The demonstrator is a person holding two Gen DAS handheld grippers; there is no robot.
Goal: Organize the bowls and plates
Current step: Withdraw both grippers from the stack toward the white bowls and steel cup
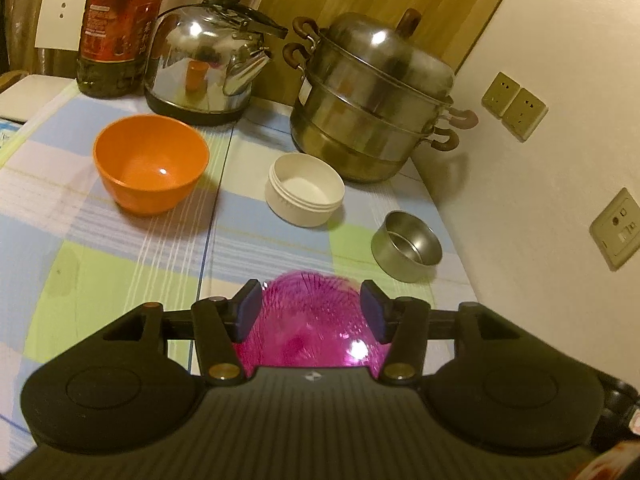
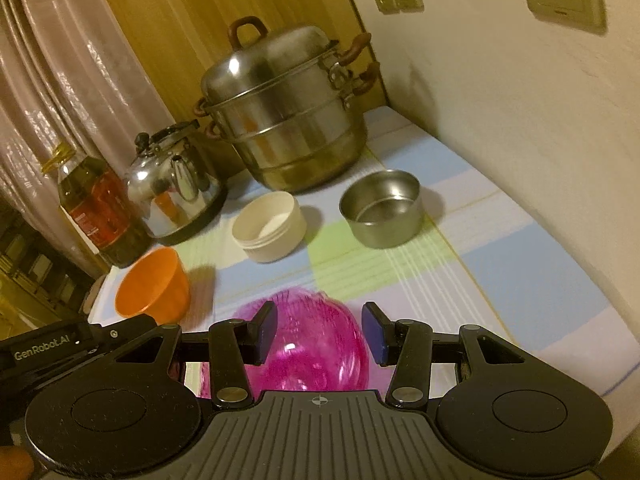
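On the checked tablecloth (image 1: 132,256) an orange bowl (image 1: 151,164), a white tub (image 1: 305,189) and a small steel bowl (image 1: 406,245) stand in a row, mouths up. Nearest, a round pink bowl (image 1: 316,328) lies under both grippers; its facing is unclear. The left gripper (image 1: 312,312) and right gripper (image 2: 320,332) are both parted, pads clear of it.

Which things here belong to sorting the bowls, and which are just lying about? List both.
For the job: orange bowl; white bowl; steel bowl; pink bowl.

Lying about: kettle; steamer pot; oil bottle; wall sockets.
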